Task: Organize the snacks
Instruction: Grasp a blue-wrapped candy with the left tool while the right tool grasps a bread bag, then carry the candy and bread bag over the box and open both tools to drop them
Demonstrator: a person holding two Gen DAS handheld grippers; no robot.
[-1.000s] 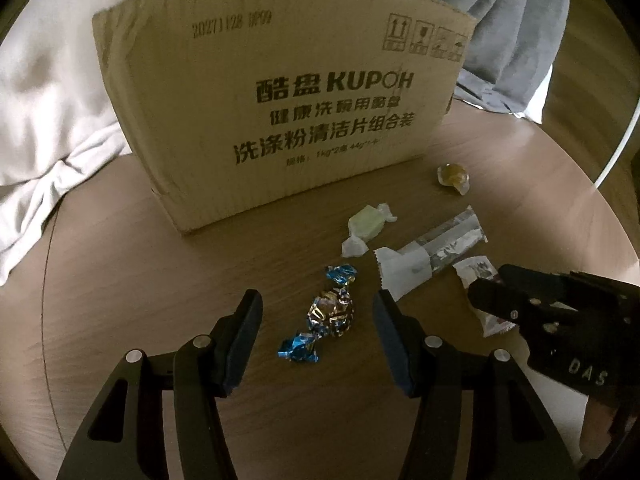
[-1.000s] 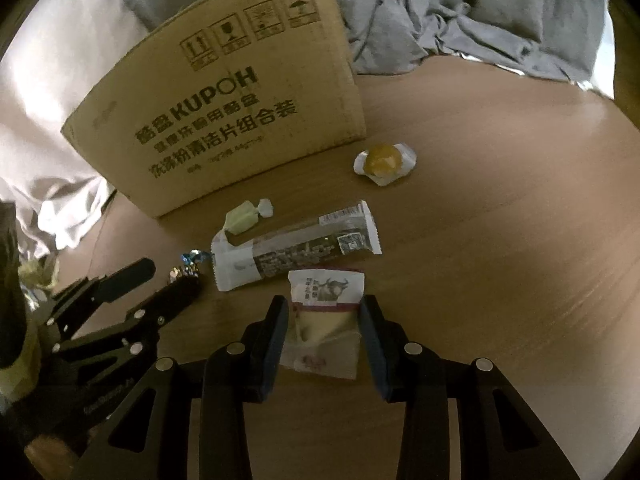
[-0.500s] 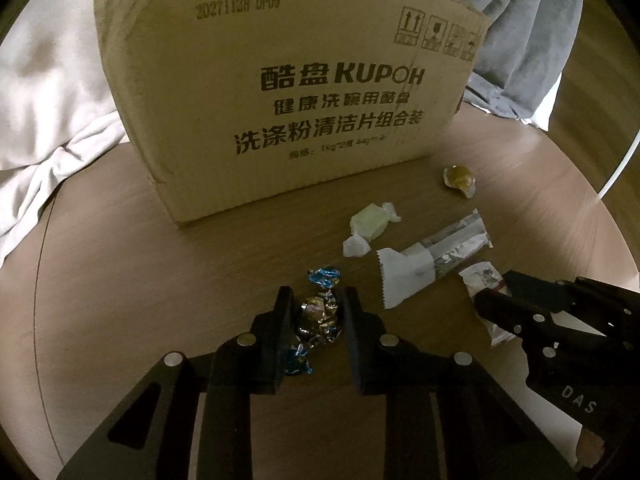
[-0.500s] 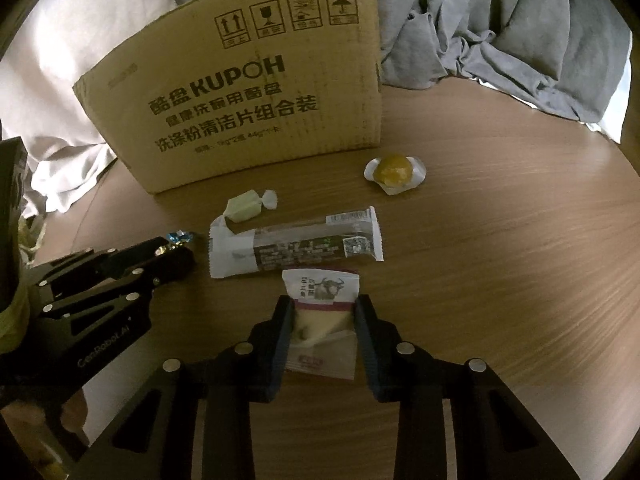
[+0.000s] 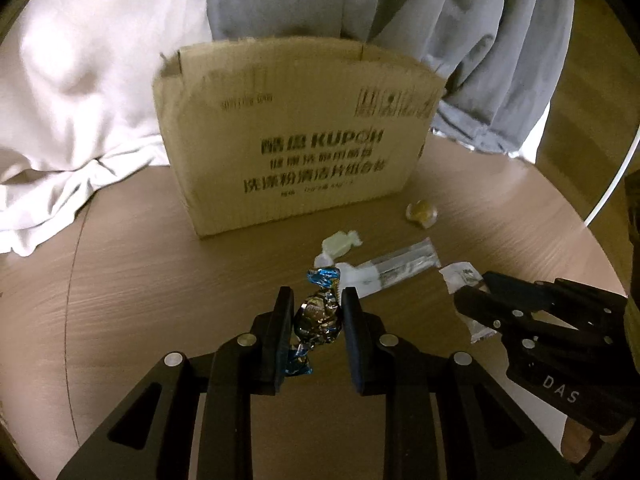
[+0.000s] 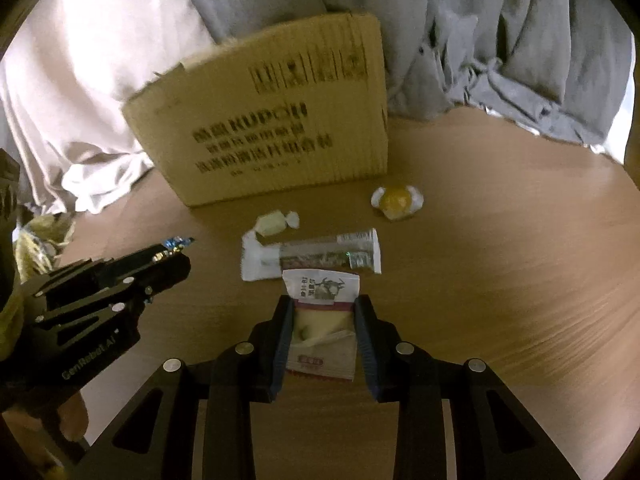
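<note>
My left gripper [image 5: 316,312] is shut on a foil candy with blue twisted ends [image 5: 318,318] and holds it above the round wooden table [image 5: 140,280]. My right gripper [image 6: 322,314] is shut on a small white snack packet [image 6: 324,320], also lifted; the packet also shows in the left wrist view [image 5: 460,280]. On the table lie a long white bar wrapper [image 6: 312,256], a pale green candy [image 6: 276,222] and a yellow candy in clear wrap [image 6: 396,200]. A brown cardboard box [image 5: 296,148] stands behind them, open at the top.
White cloth [image 5: 80,100] and grey cloth [image 5: 440,40] are piled behind the box. The left gripper [image 6: 100,292] shows at the left of the right wrist view. The table's edge curves off at the right [image 5: 592,232].
The left gripper closed on the foil candy and lifted it. Both grippers rose and drew back from the box with their snacks.
</note>
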